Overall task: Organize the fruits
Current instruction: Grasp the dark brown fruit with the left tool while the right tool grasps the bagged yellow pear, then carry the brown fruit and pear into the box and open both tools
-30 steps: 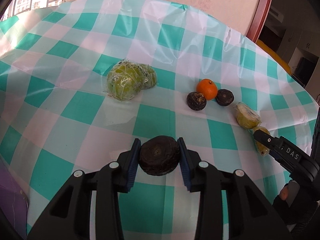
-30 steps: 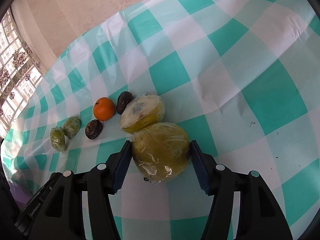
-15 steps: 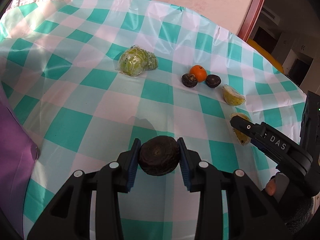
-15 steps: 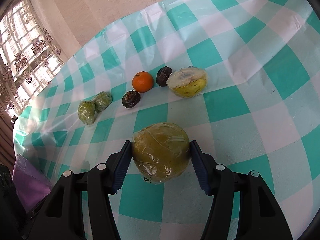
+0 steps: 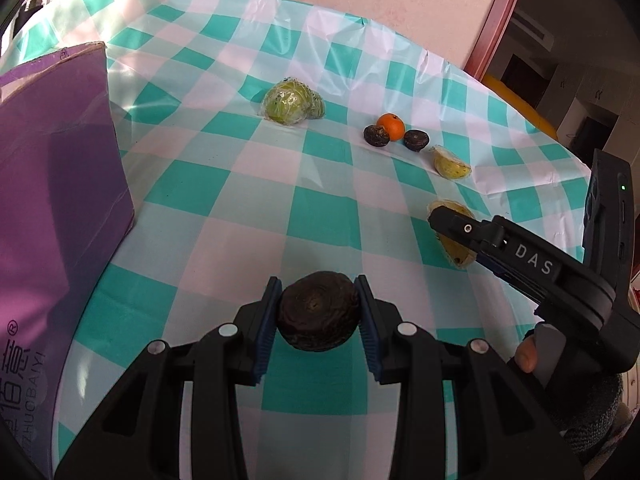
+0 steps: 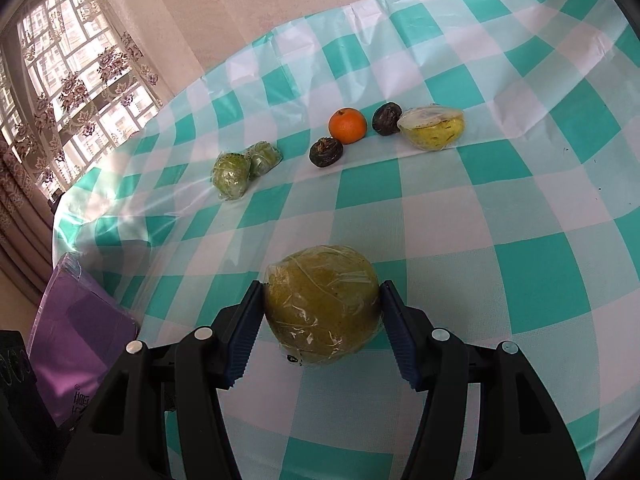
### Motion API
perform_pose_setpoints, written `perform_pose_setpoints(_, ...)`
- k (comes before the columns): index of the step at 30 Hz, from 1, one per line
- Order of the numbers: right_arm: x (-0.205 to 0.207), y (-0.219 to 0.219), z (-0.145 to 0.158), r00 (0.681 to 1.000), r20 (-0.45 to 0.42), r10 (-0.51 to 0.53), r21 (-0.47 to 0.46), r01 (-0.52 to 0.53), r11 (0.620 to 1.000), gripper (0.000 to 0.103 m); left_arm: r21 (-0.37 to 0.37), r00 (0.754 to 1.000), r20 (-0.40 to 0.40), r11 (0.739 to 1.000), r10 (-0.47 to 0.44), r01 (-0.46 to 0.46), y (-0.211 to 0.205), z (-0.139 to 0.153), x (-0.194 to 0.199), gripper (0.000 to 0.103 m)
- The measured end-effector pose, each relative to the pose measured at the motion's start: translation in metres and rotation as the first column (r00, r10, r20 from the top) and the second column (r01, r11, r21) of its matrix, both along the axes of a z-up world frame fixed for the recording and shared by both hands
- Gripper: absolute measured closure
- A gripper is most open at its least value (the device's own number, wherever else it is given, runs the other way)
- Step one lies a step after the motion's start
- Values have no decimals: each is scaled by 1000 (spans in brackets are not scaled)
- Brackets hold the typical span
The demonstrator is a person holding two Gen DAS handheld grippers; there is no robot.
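My left gripper (image 5: pixel 318 312) is shut on a dark wrinkled fruit (image 5: pixel 318 316), held above the checked tablecloth. My right gripper (image 6: pixel 322 312) is shut on a yellow-green fruit wrapped in plastic film (image 6: pixel 322 304); it also shows at the right of the left wrist view (image 5: pixel 454 236). On the cloth further off lie an orange (image 6: pixel 347 125), two dark fruits (image 6: pixel 326 152) (image 6: pixel 386 118), a wrapped cut yellow fruit (image 6: pixel 434 126) and two wrapped green fruits (image 6: pixel 244 168).
A purple cardboard box (image 5: pixel 52 208) stands at the left edge of the table, also low at the left in the right wrist view (image 6: pixel 80 332). The teal and white checked tablecloth (image 5: pixel 320 216) covers the table. A window and a wall lie beyond it.
Both grippers have pulled back and risen from the fruit group with their fruits held. The purple box has come into view at the left.
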State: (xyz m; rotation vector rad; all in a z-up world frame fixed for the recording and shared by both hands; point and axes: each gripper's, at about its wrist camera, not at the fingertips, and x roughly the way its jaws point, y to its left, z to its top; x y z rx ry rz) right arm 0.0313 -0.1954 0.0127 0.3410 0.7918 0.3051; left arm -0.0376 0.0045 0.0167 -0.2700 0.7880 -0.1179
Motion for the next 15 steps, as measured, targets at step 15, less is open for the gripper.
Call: perform_pose_setpoints(15, -51, 40, 14, 990, 59, 125, -16, -125, 992, 45, 145, 984, 178, 989, 10, -37, 8, 29, -88, 66)
